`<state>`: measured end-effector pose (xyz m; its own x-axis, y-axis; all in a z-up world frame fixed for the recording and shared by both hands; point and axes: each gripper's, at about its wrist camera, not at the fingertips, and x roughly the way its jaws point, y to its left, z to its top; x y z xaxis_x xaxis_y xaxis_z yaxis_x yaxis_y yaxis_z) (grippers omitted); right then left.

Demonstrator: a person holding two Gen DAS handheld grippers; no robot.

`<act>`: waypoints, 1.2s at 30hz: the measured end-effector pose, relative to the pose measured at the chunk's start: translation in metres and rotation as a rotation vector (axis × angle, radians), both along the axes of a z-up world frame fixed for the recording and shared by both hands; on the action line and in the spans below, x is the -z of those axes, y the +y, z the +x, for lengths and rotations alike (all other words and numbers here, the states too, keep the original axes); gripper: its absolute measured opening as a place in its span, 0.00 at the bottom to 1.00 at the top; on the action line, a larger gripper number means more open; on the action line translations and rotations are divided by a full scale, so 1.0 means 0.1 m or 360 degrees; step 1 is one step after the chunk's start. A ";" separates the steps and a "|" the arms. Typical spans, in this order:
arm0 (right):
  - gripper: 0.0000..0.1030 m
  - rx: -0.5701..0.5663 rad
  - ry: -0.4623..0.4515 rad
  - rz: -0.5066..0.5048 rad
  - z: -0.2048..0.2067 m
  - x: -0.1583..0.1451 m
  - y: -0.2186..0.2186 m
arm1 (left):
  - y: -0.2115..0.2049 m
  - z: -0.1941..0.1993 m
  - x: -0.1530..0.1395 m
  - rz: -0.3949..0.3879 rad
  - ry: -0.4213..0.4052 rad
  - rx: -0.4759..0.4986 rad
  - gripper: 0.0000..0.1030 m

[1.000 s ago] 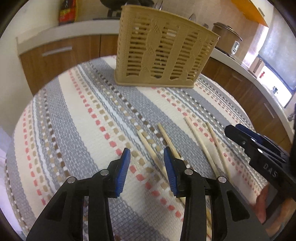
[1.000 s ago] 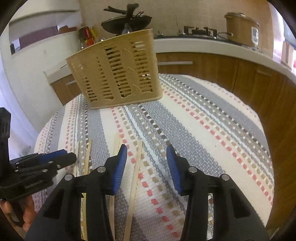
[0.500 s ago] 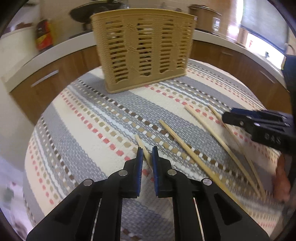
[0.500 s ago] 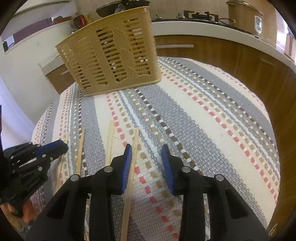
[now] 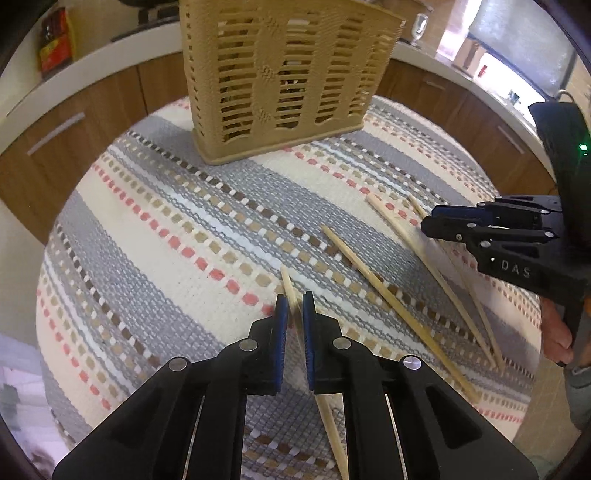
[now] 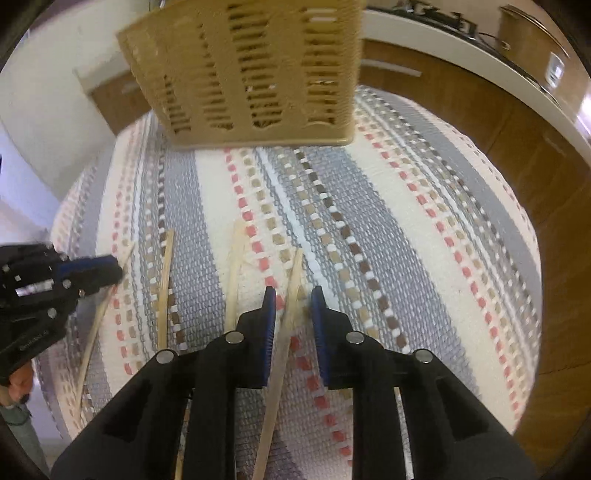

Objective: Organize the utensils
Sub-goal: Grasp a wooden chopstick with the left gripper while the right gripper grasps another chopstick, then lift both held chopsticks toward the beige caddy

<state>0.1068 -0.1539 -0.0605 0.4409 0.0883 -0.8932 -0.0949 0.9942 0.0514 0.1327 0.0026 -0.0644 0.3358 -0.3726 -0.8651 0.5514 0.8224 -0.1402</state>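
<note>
Several wooden chopsticks lie on a striped cloth. My left gripper point(image 5: 294, 308) is shut on the leftmost chopstick point(image 5: 289, 290), whose tip sticks out past the pads. My right gripper point(image 6: 293, 297) is partly closed around another chopstick point(image 6: 291, 284), with a small gap on each side. Two more chopsticks point(image 6: 235, 273) lie between the grippers. A tan slotted utensil basket point(image 5: 284, 74) stands upright at the far side of the table; it also shows in the right wrist view point(image 6: 251, 70). The right gripper shows in the left wrist view point(image 5: 461, 225), and the left gripper in the right wrist view point(image 6: 92, 271).
The round table carries a grey, cream and red striped cloth point(image 5: 184, 229). A white counter point(image 5: 85, 59) with wooden cabinets curves behind it. A pot point(image 6: 528, 33) sits on the counter at the right.
My left gripper has gone from wide open to shut on a chopstick and turned toward the basket. My right gripper has narrowed around another chopstick and moved closer to the basket.
</note>
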 end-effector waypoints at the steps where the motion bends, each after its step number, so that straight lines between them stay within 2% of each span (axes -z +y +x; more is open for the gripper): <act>1: 0.14 -0.0014 0.0047 -0.0027 0.06 0.00 0.04 | -0.02 0.02 0.00 0.0019 0.0016 0.0000 0.07; 4: 0.13 -0.0038 0.0122 -0.0079 0.15 -0.01 0.09 | -0.11 0.08 -0.01 0.0080 0.0075 0.0016 0.14; 6: 0.12 -0.0049 0.0172 -0.0091 0.21 -0.02 0.11 | -0.19 0.09 -0.01 0.0153 0.0088 0.0031 0.14; 7: 0.08 -0.0054 0.0182 -0.0110 0.22 -0.02 0.12 | -0.23 0.09 -0.01 0.0196 0.0082 0.0048 0.13; 8: 0.05 -0.0061 0.0179 -0.0140 0.25 -0.03 0.14 | -0.27 0.08 -0.01 0.0233 0.0068 0.0056 0.05; 9: 0.04 -0.0073 0.0170 -0.0164 0.26 -0.04 0.17 | -0.30 0.08 -0.01 0.0286 0.0041 0.0057 0.05; 12: 0.04 -0.0078 0.0130 -0.0148 0.23 -0.07 0.17 | -0.32 0.09 -0.02 0.0288 0.0015 0.0065 0.03; 20: 0.04 -0.0062 -0.0081 0.0054 -0.03 -0.47 -0.03 | -0.18 -0.02 -0.45 -0.0002 -0.0199 -0.0029 0.03; 30: 0.04 -0.0059 -0.0494 0.0088 -0.61 -1.16 -0.15 | 0.02 -0.33 -1.24 -0.0384 -0.0583 -0.0150 0.03; 32: 0.04 -0.0052 -0.0572 0.0086 -0.70 -1.29 -0.16 | 0.07 -0.37 -1.36 -0.0408 -0.0634 -0.0196 0.03; 36: 0.04 -0.0037 -0.0788 0.0137 -0.83 -1.60 -0.23 | 0.13 -0.49 -1.64 -0.0488 -0.0821 -0.0265 0.03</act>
<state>0.0238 -0.1769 0.0993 0.8070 0.1672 -0.5664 -0.1509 0.9856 0.0760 0.0835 0.0160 0.0996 0.7569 -0.4851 -0.4380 0.4790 0.8677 -0.1331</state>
